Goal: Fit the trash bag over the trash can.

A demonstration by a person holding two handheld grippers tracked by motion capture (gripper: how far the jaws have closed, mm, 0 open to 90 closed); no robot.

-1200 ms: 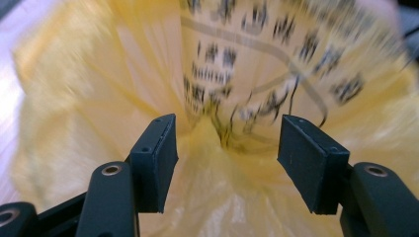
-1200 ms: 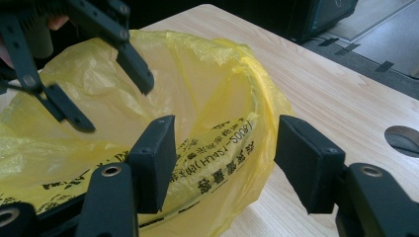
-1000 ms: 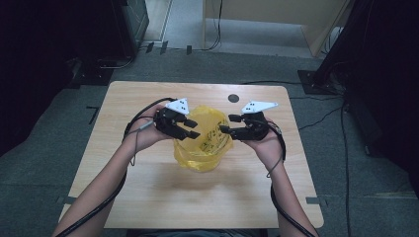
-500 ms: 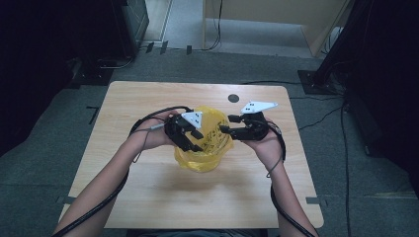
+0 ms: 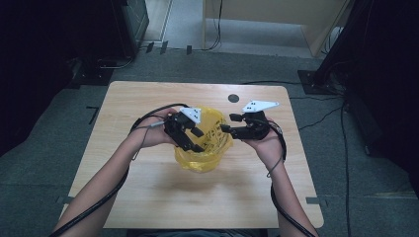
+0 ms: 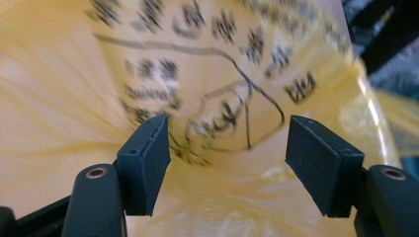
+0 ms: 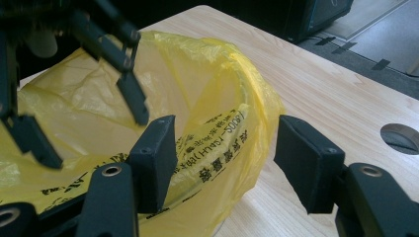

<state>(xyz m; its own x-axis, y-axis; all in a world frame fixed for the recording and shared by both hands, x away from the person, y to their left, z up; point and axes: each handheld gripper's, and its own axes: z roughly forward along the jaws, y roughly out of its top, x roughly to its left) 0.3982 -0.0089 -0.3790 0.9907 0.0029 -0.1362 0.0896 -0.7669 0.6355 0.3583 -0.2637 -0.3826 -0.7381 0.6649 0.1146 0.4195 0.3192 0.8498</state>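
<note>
While a second ago your left gripper (image 5: 190, 136) sat at the yellow bag (image 5: 213, 150)'s left rim, it now reaches inside, jaws just opened wide and touching nothing. Your right gripper (image 5: 228, 122) straddles the right rim, jaws parted, unpinched. The bag stands mid-table (image 5: 148, 197).

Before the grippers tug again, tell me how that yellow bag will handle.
The yellow plastic bag is creased and draped over a round rim, so it will probably be floppy and light. Its glossy film may slip between pads. The left gripper, jaws just opened, hangs inside it; a hard pull could likely shift the liner.
</note>
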